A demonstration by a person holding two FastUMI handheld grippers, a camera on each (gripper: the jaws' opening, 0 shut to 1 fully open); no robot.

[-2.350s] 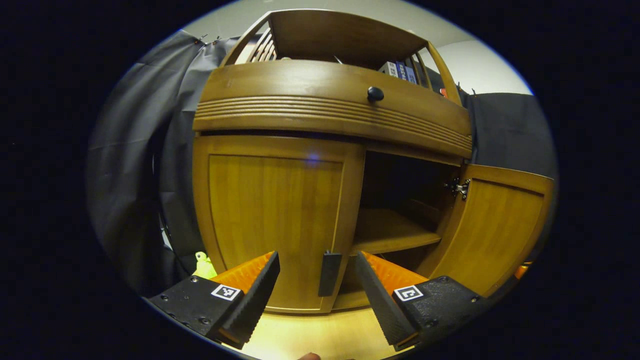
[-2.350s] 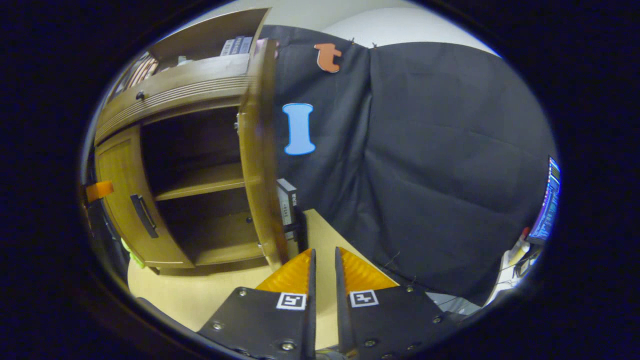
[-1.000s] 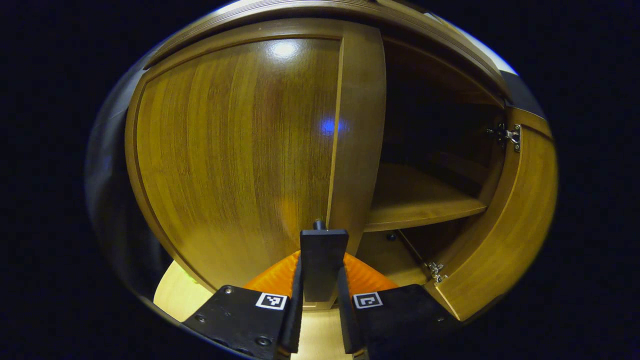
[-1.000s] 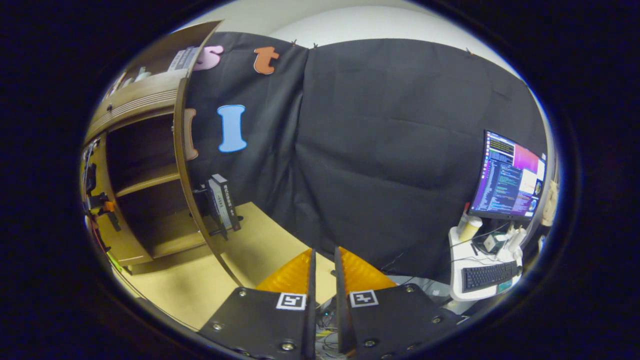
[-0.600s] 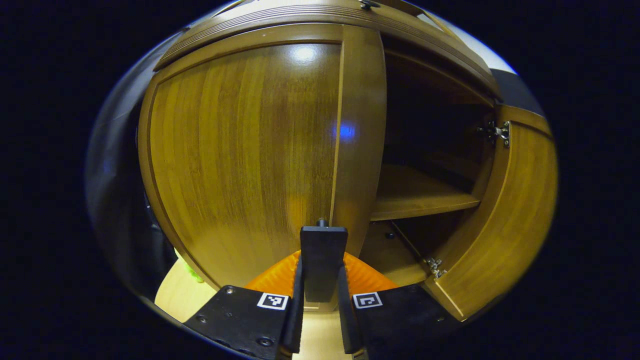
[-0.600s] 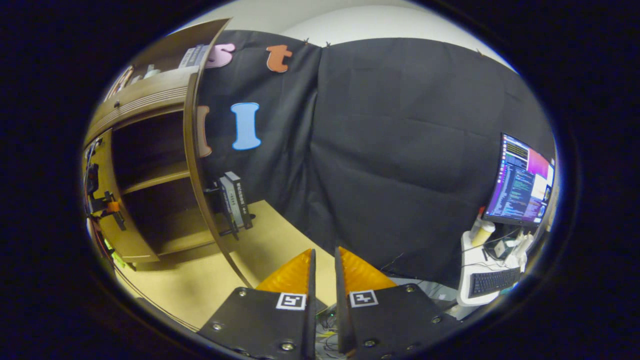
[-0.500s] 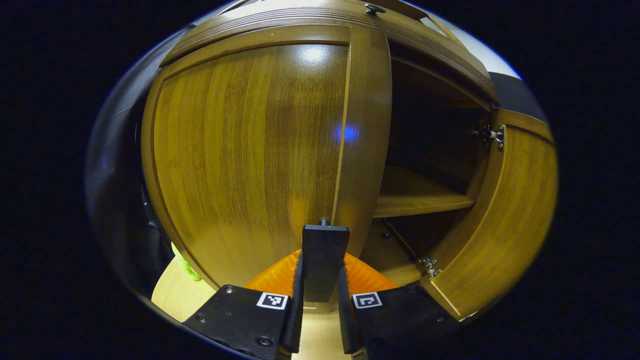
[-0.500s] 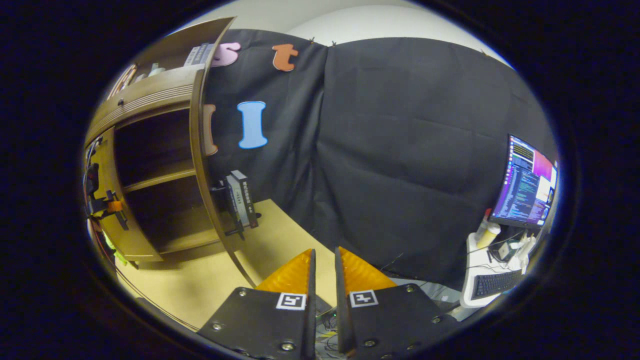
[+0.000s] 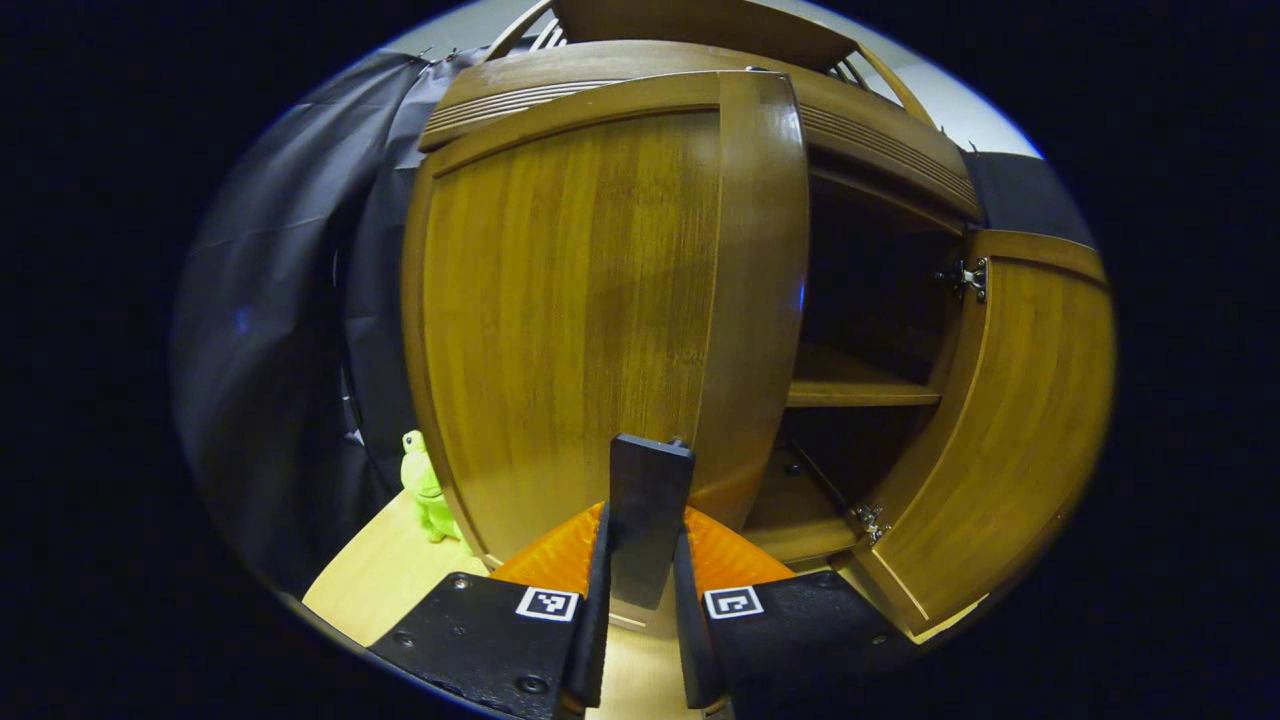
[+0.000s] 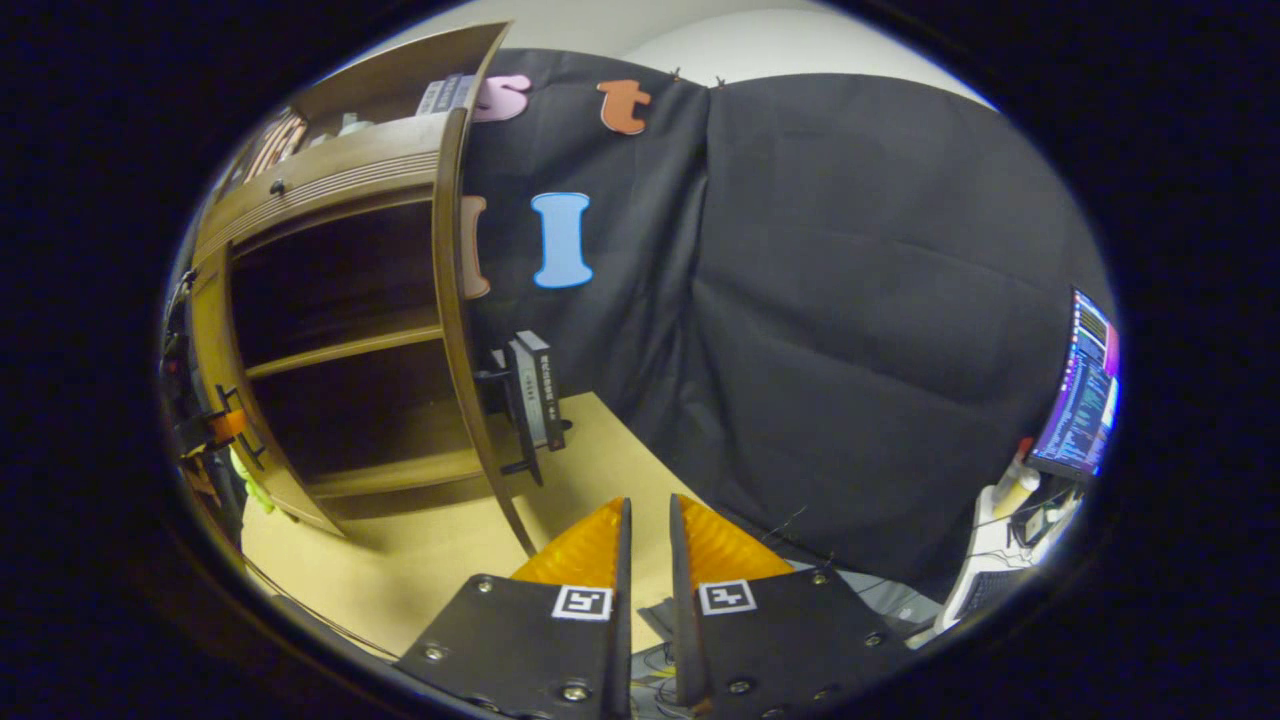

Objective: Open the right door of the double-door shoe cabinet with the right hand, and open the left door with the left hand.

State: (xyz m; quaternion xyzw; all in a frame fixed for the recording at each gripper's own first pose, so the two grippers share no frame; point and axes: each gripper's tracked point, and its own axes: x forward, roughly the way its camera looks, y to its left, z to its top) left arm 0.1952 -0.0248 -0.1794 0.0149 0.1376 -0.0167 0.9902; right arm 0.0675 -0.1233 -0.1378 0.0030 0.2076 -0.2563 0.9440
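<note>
Glossy varnished wood on the left door (image 9: 580,300) with fine vertical grain, matt dark handle (image 9: 648,520) at 6 o'clock, perhaps plastic, shiny metal hinge (image 9: 962,278) at 2 o'clock, smooth pale wooden tabletop (image 10: 440,560), matt creased black cloth wall (image 10: 850,330).

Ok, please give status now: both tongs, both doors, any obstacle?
Left tongs shut on left door handle, left door partly open. Right tongs shut, holding nothing; right door open. No obstacle seen.
</note>
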